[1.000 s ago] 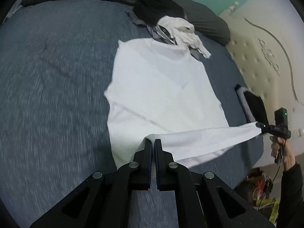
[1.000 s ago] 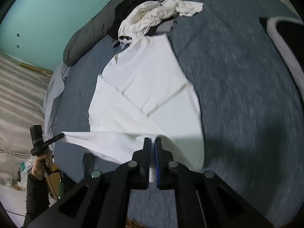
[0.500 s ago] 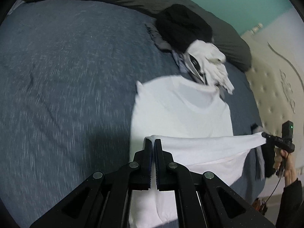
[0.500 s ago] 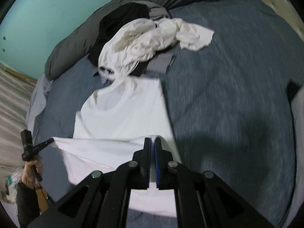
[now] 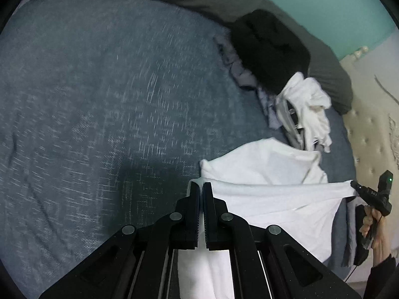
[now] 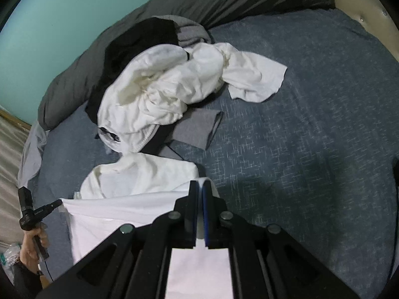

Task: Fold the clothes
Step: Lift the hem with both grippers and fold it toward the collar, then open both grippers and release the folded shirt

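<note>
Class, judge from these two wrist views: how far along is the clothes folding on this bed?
Done: nothing folded is visible yet. In hand: the left gripper and right gripper each pinch a corner of the white T-shirt, its held edge stretched above the collar end. Left: finishing this fold, then the crumpled pile of white, black and grey clothes.

I can read no text in either view. On my right gripper (image 5: 355,186), seen from the left wrist, there are small pale marks on its black body, but they are too small to read; a little green light shines on top of it. On my left gripper (image 6: 58,203), seen from the right wrist, a short pale print stands on the black barrel, also too small and blurred to make out. The clothes and the bed cover carry no legible label or number
</note>
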`<move>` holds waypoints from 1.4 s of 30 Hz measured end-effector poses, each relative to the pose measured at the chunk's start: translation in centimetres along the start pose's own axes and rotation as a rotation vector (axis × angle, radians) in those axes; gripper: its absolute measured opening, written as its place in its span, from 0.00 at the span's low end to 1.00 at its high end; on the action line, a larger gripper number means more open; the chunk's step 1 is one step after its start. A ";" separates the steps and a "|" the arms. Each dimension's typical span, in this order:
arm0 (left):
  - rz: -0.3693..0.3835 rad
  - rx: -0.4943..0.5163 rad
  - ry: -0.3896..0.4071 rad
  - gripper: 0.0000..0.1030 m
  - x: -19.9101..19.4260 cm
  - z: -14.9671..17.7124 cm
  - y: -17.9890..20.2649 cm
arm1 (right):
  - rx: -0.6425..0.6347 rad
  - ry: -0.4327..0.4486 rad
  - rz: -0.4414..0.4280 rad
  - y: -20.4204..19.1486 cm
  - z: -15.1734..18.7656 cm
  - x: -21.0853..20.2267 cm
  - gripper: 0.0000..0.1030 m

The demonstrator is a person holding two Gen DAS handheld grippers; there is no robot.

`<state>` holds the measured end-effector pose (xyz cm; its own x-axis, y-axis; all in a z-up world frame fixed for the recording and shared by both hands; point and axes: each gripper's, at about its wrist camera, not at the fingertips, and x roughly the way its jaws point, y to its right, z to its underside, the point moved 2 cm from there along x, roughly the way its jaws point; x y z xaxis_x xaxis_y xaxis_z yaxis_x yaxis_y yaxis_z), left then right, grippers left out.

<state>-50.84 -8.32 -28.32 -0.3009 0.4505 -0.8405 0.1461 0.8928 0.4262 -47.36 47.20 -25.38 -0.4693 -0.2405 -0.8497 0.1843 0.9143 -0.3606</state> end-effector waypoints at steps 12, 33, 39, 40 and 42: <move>-0.059 -0.026 0.068 0.32 -3.5 2.6 -3.2 | 0.083 0.082 0.023 4.4 2.8 -2.3 0.51; 0.018 0.073 -0.133 0.48 -7.1 22.9 -3.3 | 0.058 -0.140 -0.073 4.4 21.7 -6.7 0.57; 0.012 0.091 -0.140 0.48 -6.3 23.2 -3.0 | 0.032 -0.158 -0.027 4.8 22.4 -5.4 0.58; 0.011 0.094 -0.138 0.48 -6.2 23.2 -2.9 | 0.022 -0.156 -0.022 4.8 22.4 -5.0 0.58; 0.009 0.101 -0.136 0.47 -6.0 23.0 -2.8 | 0.000 -0.151 -0.004 4.7 22.3 -4.3 0.56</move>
<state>-27.75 -13.34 -32.20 -0.1700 0.4494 -0.8770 0.2444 0.8814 0.4043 -25.20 45.27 -32.00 -0.3349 -0.2903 -0.8964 0.1824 0.9134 -0.3640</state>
